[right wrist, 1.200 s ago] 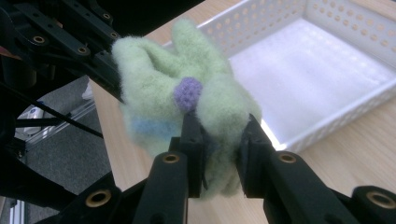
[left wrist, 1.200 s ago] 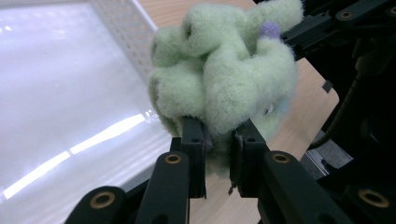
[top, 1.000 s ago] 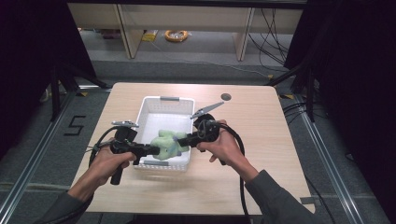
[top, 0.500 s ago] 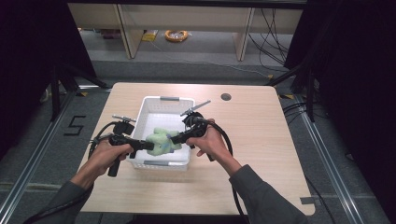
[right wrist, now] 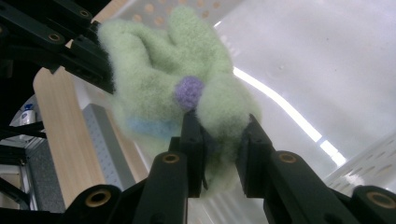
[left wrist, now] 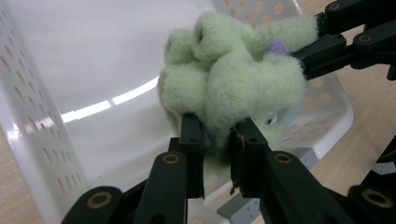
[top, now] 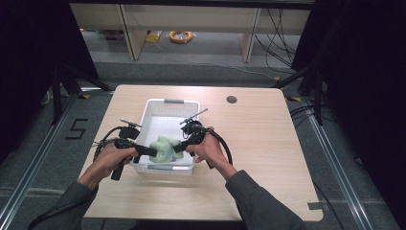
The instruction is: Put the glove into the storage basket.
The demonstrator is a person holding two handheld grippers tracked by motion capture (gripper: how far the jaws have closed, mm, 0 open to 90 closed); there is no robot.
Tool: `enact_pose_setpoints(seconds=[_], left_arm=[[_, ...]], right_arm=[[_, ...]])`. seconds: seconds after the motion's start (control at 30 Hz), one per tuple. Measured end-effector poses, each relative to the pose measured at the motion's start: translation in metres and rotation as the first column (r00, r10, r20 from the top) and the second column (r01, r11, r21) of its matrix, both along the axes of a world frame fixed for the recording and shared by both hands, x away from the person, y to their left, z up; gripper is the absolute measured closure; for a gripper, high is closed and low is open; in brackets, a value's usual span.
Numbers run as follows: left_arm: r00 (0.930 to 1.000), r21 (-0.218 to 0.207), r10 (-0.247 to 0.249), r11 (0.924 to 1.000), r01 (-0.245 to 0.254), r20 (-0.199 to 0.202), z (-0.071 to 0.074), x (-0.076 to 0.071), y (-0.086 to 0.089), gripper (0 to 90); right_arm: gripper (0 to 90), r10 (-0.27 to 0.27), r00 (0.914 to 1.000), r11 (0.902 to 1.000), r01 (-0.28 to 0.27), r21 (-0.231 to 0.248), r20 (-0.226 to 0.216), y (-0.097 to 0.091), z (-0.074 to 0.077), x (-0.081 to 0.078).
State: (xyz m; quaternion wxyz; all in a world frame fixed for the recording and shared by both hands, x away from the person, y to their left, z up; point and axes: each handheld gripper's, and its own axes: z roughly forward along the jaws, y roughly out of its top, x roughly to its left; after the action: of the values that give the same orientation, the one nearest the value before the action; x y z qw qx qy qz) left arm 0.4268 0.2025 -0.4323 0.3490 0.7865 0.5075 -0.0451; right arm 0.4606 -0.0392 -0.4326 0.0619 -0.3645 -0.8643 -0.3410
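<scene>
Both tools have sunk and drawn toward the person since the earlier frame, carrying the green fuzzy toy [top: 163,148] from above the white basket [top: 165,102] down toward its near wall. Left tool [top: 149,152] has its jaws narrowed onto a fold of the toy, the pads pressing into the fleece from both sides in the left gripper view [left wrist: 224,84]. Right tool [top: 176,146] grips the opposite end the same way, its jaws pinching the fleece just below a small purple dot [right wrist: 189,92], with a pale blue patch [right wrist: 147,127] to the left of them. The toy hangs stretched between the two tools, bunched in the middle, over the basket's near end and clear of its floor. The basket sits on the wooden bench [top: 268,143] directly under the tools.
</scene>
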Motion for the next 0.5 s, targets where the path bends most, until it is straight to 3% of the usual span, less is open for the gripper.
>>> enact_pose_setpoints(seconds=[0.23,0.3,0.5], left_arm=[[0.9996,0.037,-0.023,0.999,0.023,-0.016,-0.009,0.006,0.0,75.6],[0.9997,0.03,-0.015,0.9994,0.015,-0.018,-0.009,0.006,-0.001,75.4],[0.9992,0.086,-0.037,0.9955,0.038,-0.017,-0.013,0.008,-0.006,75.1]], right_arm=[[75.4,-0.016,0.9999,0.9988,0.016,-0.046,-0.007,0.007,-0.01,0.003],[75.3,-0.015,0.9999,0.9983,0.015,-0.056,-0.008,0.008,-0.012,0.005],[75.0,-0.005,1.0,0.9962,0.005,-0.087,-0.006,0.01,-0.014,0.006]])
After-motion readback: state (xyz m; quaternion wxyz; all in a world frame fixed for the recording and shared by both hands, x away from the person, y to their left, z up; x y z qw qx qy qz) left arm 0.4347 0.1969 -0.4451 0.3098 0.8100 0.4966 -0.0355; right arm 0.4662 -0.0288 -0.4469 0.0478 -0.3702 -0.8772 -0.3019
